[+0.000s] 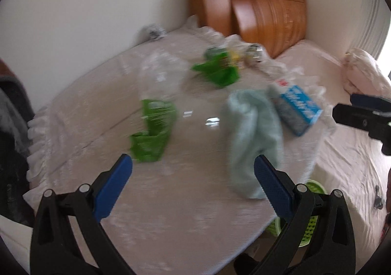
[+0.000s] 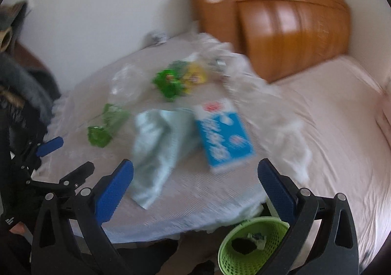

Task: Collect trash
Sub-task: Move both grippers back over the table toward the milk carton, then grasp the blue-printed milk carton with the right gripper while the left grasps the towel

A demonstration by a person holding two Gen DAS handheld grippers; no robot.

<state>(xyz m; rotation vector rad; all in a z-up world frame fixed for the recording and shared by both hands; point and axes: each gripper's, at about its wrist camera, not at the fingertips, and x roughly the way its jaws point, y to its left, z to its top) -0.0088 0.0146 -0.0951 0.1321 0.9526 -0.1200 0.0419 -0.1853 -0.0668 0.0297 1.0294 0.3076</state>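
Both my tongs, left gripper [image 1: 193, 172] and right gripper [image 2: 195, 177], gape empty; ahead lies a blurred blue-and-white carton [image 2: 223, 136] beside a crumpled pale-green cloth [image 2: 158, 150].

On the bench [image 2: 171, 201] before me, the towel [image 2: 158, 147] lies in the middle, the carton [image 2: 223, 135] touching its right side and a bottle [image 1: 156, 108] well to its left. Wrappers [image 2: 176, 79] lie behind them. The basket [image 2: 244, 248] sits below the bench's near right edge. The bed [image 2: 330, 113] is to the right, with the headboard [image 2: 281, 20] behind it.
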